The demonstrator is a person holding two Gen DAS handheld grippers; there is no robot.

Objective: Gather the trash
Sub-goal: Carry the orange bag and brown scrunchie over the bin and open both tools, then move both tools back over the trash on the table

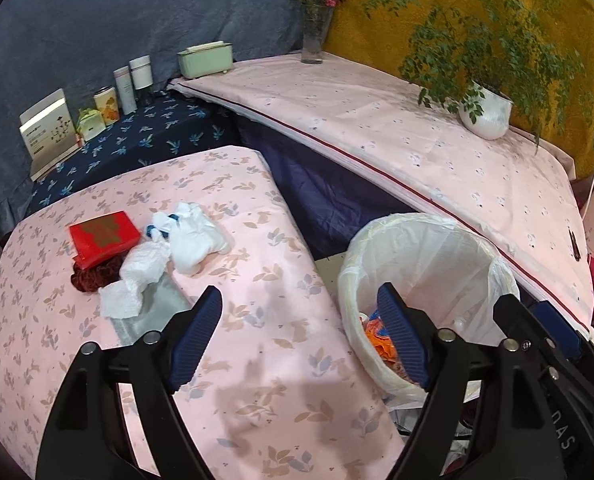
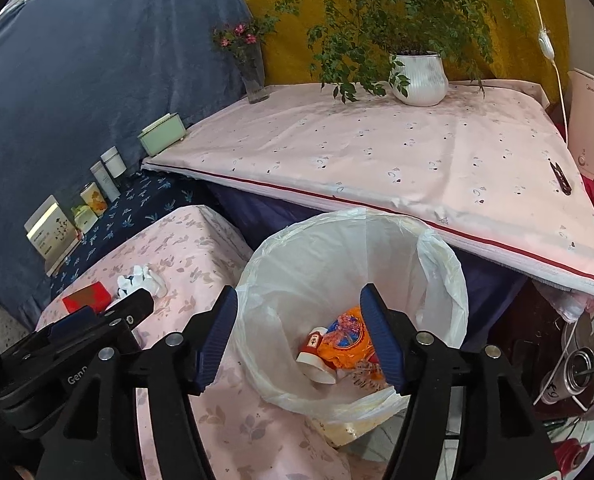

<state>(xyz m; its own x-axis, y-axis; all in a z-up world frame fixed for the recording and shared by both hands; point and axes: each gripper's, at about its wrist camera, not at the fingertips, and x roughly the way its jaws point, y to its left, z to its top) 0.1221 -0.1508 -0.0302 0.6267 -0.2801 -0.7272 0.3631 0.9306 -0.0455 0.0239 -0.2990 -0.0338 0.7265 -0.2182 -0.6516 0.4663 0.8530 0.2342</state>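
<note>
Both claws wide, empty: left claw (image 1: 299, 338), right claw (image 2: 297, 336); crumpled white tissue wad (image 1: 137, 280) light, soft; pinch mid-bulge

A lived-in home room. Floral pink cloth (image 1: 257, 320) covers the low bench at lower left; a potted plant (image 2: 419, 76) and a flower vase (image 2: 253, 76) stand on the pale-clothed bench behind. Tins and small boxes (image 1: 109, 104) line the blue-draped wall at left, and a lined waste bin (image 2: 349, 264) sits at centre.
</note>
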